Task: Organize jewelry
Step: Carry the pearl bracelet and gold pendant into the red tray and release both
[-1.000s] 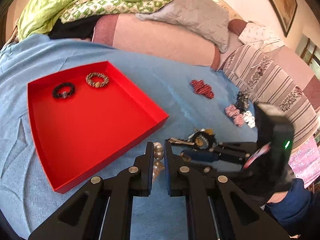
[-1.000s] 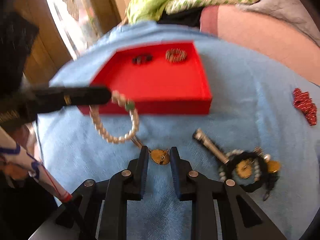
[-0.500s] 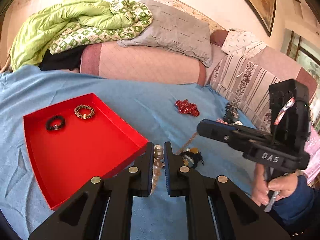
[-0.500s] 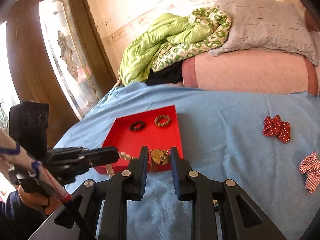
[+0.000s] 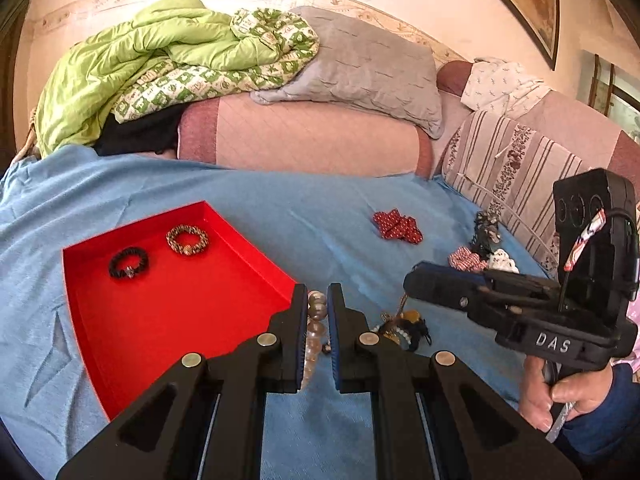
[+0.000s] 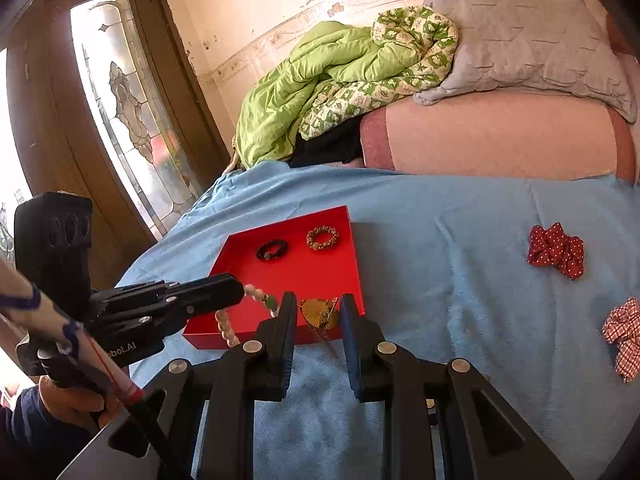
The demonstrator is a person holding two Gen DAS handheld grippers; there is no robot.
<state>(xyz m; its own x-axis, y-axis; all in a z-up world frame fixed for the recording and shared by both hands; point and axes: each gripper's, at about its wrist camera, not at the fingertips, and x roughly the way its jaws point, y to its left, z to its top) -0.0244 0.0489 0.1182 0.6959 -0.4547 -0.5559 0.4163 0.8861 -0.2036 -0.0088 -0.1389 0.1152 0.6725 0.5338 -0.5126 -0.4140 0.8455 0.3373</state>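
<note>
Red and shallow, the tray [image 5: 120, 360] lies on the blue bedcover [image 5: 300, 208] at lower left of the left wrist view, with a black bracelet [image 5: 129, 263] and a brown beaded bracelet [image 5: 187, 239] side by side near its far edge. At bottom centre, the left gripper [image 5: 318, 304] is pinched on a pearl bead strand [image 5: 314, 332] that hangs from its tips. In the right wrist view's lower centre, the right gripper [image 6: 319, 306] clamps a gold fan-shaped pendant [image 6: 319, 312] on a thin chain, in front of the tray's near wall.
</note>
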